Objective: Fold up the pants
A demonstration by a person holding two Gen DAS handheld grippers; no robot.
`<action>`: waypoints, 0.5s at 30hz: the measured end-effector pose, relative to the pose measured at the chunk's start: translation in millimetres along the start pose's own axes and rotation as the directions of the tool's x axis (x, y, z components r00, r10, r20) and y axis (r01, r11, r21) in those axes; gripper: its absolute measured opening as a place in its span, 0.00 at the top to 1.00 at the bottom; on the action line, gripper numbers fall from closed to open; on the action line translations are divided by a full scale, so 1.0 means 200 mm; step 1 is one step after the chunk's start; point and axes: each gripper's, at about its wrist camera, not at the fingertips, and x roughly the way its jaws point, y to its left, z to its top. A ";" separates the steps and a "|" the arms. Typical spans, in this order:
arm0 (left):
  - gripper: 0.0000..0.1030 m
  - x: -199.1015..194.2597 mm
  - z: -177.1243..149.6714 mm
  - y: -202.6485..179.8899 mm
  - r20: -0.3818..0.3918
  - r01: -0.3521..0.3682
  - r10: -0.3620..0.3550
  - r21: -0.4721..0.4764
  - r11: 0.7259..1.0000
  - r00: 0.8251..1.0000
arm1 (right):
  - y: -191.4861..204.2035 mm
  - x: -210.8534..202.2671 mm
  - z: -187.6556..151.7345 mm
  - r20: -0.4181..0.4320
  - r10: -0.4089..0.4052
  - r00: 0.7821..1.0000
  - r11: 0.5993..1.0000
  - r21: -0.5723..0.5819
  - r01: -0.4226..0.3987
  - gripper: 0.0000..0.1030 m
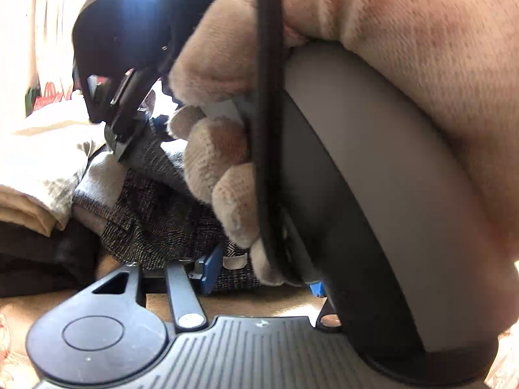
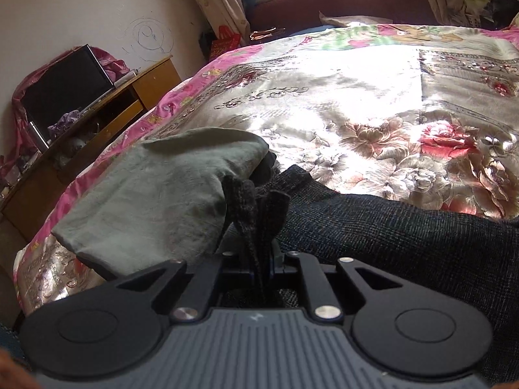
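Note:
The pants are dark grey tweed and lie on the flowered bedspread. My right gripper is shut on a bunched edge of the pants, which sticks up between its fingers. In the left wrist view the right gripper's body and the gloved hand holding it fill most of the frame. The pants show behind them. My left gripper has blue pads closed on the pants' tweed edge, partly hidden by the glove.
An olive green garment lies folded left of the pants. Cream and brown folded clothes are stacked on the left. A wooden desk with a black box stands beside the bed. The headboard is at the far end.

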 end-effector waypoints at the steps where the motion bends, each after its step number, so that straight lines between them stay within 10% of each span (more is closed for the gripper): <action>1: 0.35 0.00 -0.01 0.02 0.002 0.008 -0.008 -0.020 1.000 1.000 | 0.01 0.01 0.00 0.003 -0.001 1.000 1.000 -0.008 0.001 0.89; 10: 0.35 -0.01 -0.03 0.12 0.031 0.042 -0.039 -0.085 0.996 0.999 | -0.03 -0.21 0.15 0.254 -0.153 0.955 0.987 -0.009 0.161 0.93; 15: 0.35 -0.03 -0.05 0.14 0.034 0.034 -0.031 -0.093 0.995 0.999 | 0.10 -0.02 0.08 0.119 -0.169 0.978 0.969 -0.163 0.187 0.93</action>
